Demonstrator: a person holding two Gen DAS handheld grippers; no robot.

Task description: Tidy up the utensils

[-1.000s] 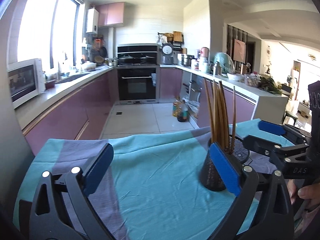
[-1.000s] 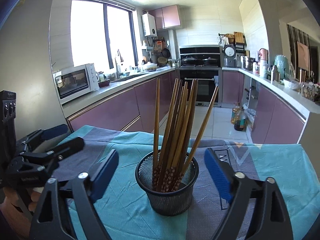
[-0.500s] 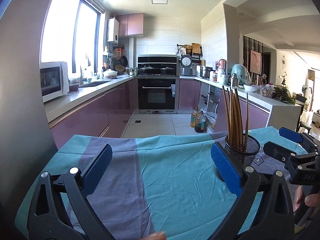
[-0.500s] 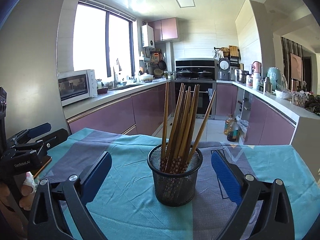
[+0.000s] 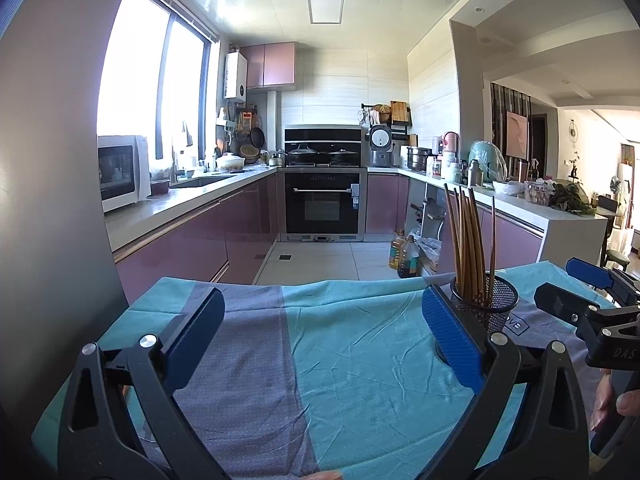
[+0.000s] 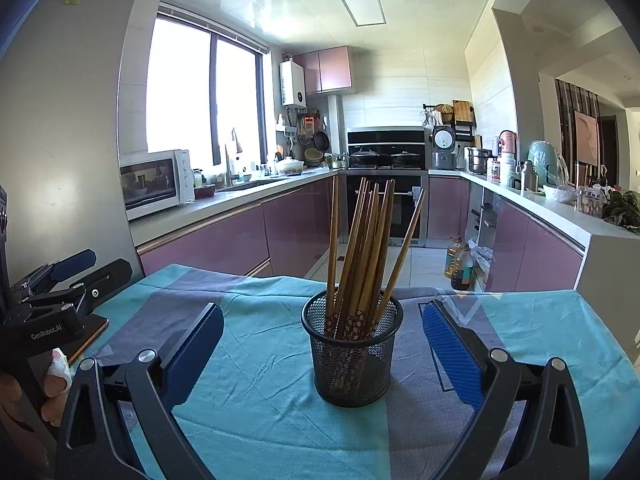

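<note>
A black mesh holder stands upright on the teal and purple tablecloth. Several brown chopsticks stand in it, leaning apart. My right gripper is open and empty, its blue pads either side of the holder but nearer me. In the left wrist view the holder stands to the right, partly behind the right pad. My left gripper is open and empty over bare cloth. Each gripper shows at the edge of the other's view: the right gripper, the left gripper.
The table's far edge drops to the tiled kitchen floor. Oil bottles stand on the floor by the right counter. A microwave sits on the left counter. An oven is at the back.
Both grippers have pulled back and tilted up. The holder now looks smaller and farther in both views. Both grippers stay open and empty.
</note>
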